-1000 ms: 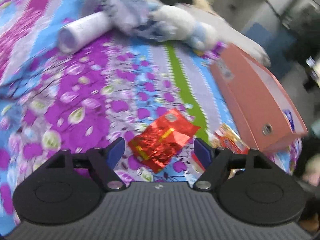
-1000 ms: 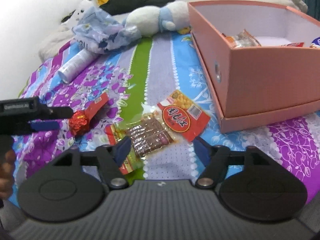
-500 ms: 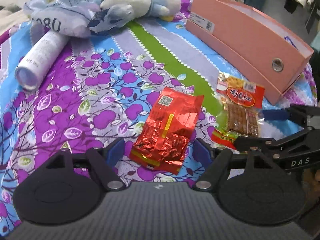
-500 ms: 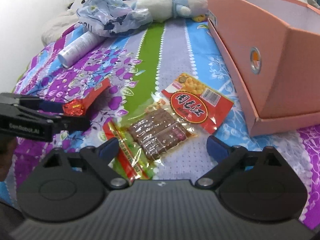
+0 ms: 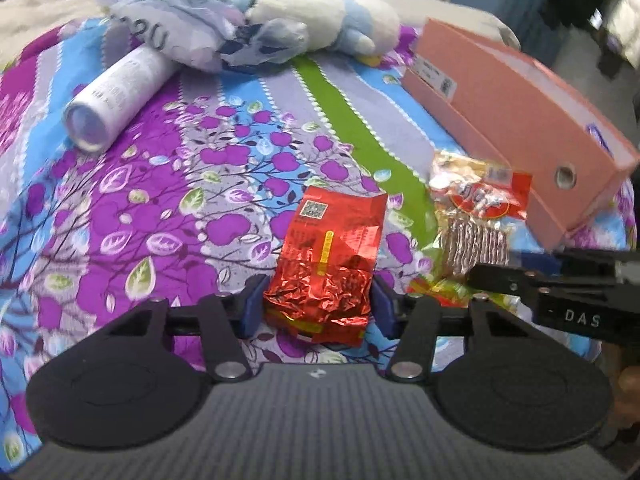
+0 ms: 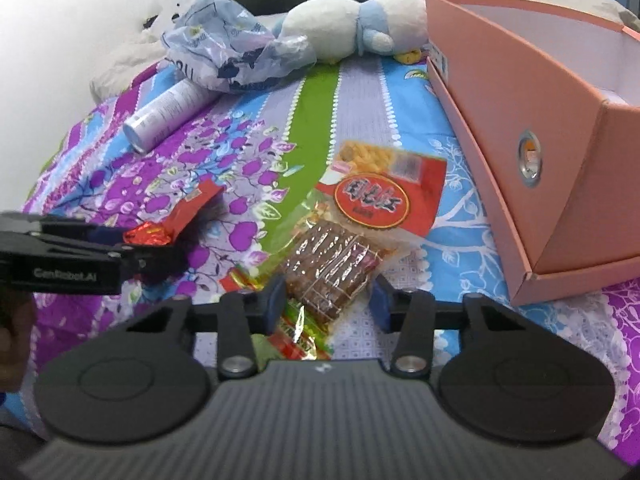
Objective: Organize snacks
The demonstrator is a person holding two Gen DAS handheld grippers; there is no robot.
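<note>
A red foil snack packet (image 5: 326, 264) lies on the flowered bedspread; my left gripper (image 5: 318, 306) is closed on its crinkled near end, pads touching both sides. It also shows in the right wrist view (image 6: 176, 220). A clear packet of brown sticks (image 6: 332, 264) lies between the pads of my right gripper (image 6: 326, 300), which press its near end. A red round-label packet (image 6: 380, 196) lies just beyond it, and a green-red packet (image 6: 296, 332) lies under it. The pink box (image 6: 532, 128) stands open at the right.
A white cylinder bottle (image 5: 116, 96) lies at the far left. A blue plastic bag (image 6: 228, 56) and a white-and-blue plush toy (image 6: 352, 28) lie at the back. Bare bedspread lies between the bottle and the packets.
Both grippers moved forward and down onto their packets, and their jaws narrowed from wide open until the pads met the packets.
</note>
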